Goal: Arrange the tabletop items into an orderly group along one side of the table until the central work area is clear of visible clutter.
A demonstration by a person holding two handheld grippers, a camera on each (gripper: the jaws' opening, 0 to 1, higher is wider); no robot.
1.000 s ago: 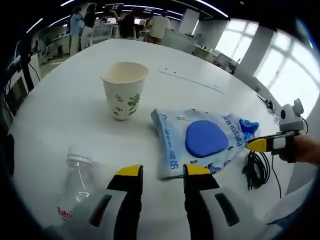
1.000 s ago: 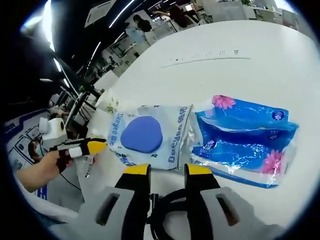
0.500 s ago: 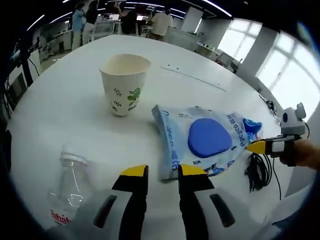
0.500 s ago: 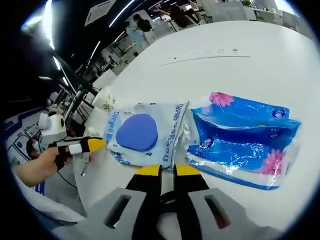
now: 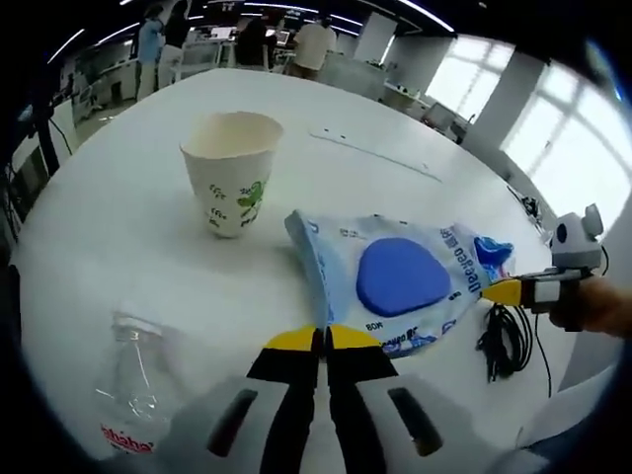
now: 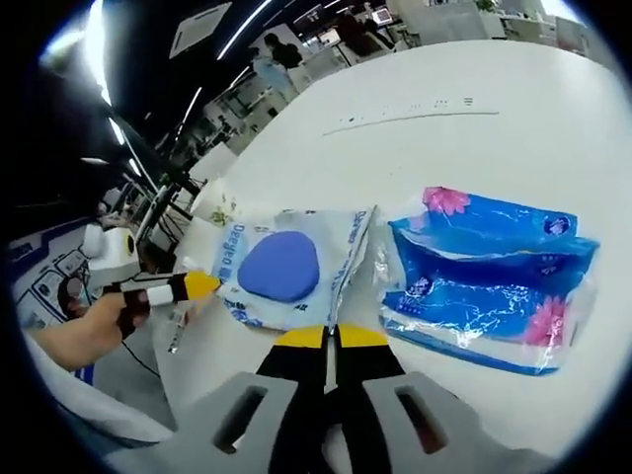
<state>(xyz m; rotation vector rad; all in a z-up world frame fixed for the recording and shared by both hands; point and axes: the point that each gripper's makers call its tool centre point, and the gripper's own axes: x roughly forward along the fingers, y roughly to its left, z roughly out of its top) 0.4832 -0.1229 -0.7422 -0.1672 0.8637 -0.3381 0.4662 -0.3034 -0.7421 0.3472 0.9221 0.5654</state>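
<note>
Your left gripper (image 5: pixel 324 339) had its yellow-tipped jaws pressed together, pinching the near edge of the flat clear-and-white plastic pack with a blue oval patch (image 5: pixel 397 281), which lay on the white table (image 5: pixel 128 197). Your right gripper (image 6: pixel 331 338) had its jaws brought together too, at the opposite edge of that same pack (image 6: pixel 281 267); whether they actually gripped the plastic there or just touched it, I cannot tell. In the left gripper view your right gripper's yellow tip (image 5: pixel 504 290) sat at the far end of the pack, with your hand (image 5: pixel 597 304) behind it, and in the right gripper view your left gripper's yellow tip (image 6: pixel 200 285) met the pack's far corner.

Just beside the pack lay a blue plastic packet of tissues with pink flowers (image 6: pixel 489 278), their edges touching or nearly so. Beyond the pack in the left gripper view, a white paper cup printed with green leaves (image 5: pixel 229 172) stood upright, near but apart. A clear empty plastic bottle (image 5: pixel 133 380) lay beside your left jaws. A coiled black cable (image 5: pixel 501 339) rested near the table's edge
</note>
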